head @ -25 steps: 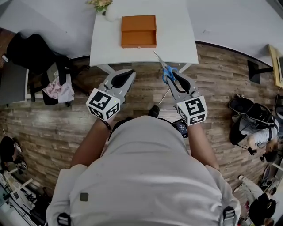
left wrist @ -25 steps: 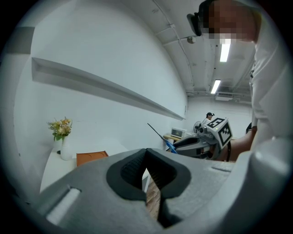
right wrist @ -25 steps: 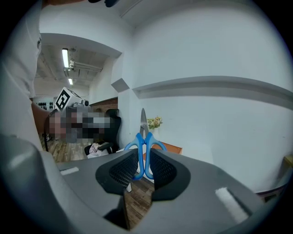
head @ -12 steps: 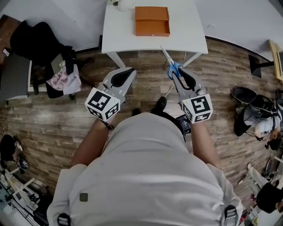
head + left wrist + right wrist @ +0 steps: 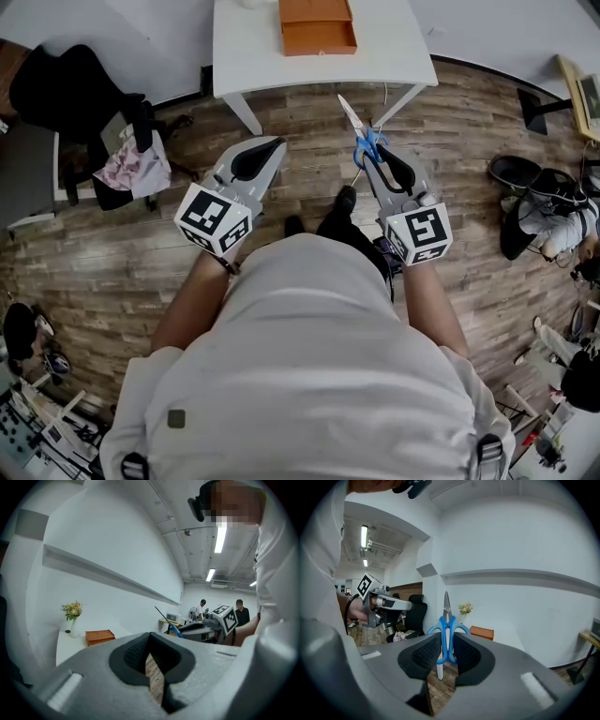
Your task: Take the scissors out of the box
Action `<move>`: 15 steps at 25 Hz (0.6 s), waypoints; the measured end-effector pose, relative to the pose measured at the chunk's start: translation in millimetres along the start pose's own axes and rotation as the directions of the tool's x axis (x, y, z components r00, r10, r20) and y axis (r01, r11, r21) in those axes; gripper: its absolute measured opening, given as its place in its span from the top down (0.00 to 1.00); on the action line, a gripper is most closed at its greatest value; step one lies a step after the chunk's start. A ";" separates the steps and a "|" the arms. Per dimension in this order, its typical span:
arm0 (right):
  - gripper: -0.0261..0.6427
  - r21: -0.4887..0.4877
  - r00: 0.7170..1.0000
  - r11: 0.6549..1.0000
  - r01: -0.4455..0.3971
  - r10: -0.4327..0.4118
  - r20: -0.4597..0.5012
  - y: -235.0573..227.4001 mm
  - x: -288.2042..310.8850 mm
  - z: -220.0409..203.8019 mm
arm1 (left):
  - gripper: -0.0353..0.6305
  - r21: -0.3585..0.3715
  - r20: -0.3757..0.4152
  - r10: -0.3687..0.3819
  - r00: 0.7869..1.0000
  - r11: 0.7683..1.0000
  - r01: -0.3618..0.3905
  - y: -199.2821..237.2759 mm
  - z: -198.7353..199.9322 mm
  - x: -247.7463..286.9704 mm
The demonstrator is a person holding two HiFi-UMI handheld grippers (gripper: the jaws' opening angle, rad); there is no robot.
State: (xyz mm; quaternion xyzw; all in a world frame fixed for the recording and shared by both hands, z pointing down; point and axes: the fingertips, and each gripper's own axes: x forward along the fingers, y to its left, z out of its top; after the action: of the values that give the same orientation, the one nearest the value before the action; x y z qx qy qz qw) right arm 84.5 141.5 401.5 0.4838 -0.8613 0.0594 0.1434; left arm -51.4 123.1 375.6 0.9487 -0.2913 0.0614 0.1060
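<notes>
The orange box [image 5: 317, 25] lies on the white table [image 5: 394, 56] at the top of the head view, well away from both grippers. My right gripper [image 5: 373, 157] is shut on the blue-handled scissors [image 5: 367, 145], whose blades point up and left over the wooden floor. In the right gripper view the scissors [image 5: 447, 630] stand upright between the pads, blade tip up, and the box [image 5: 482, 632] sits far behind. My left gripper [image 5: 272, 145] is shut with nothing in it; its jaws [image 5: 151, 637] meet at the tip. From the left gripper view the box [image 5: 99, 636] rests beside a flower vase [image 5: 71, 613].
A black chair [image 5: 75, 94] with clothes [image 5: 131, 169] draped on it stands left of the table. Bags [image 5: 525, 178] and a seated person [image 5: 562, 234] are at the right. Table legs [image 5: 246, 114] reach down to the wooden floor between me and the table.
I have backed away from the table: the table and box have slid toward the top of the head view. Both grippers came along, the right one still gripping the scissors.
</notes>
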 end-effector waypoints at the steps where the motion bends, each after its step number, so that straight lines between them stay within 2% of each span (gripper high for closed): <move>1: 0.81 0.004 1.000 1.000 0.002 -0.002 -0.001 4.4 -2.1 -1.9 | 0.94 -0.001 0.001 -0.004 1.000 1.000 0.004 -1.0 -1.2 -2.5; 8: 0.81 0.017 1.000 1.000 0.011 -0.011 -0.003 25.4 -12.1 -7.2 | 0.94 -0.007 -0.005 -0.025 1.000 1.000 0.025 -5.7 -7.3 -13.9; 15: 0.81 0.020 1.000 1.000 0.016 -0.016 0.007 26.0 -11.3 -4.2 | 0.94 -0.013 -0.008 -0.036 0.999 0.999 0.036 -5.5 -9.0 -11.0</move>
State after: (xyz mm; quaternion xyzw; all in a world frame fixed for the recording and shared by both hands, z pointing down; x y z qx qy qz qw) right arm 68.7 165.3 403.0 0.4923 -0.8572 0.0652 0.1360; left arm -57.9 135.6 381.5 0.9529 -0.2740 0.0616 0.1145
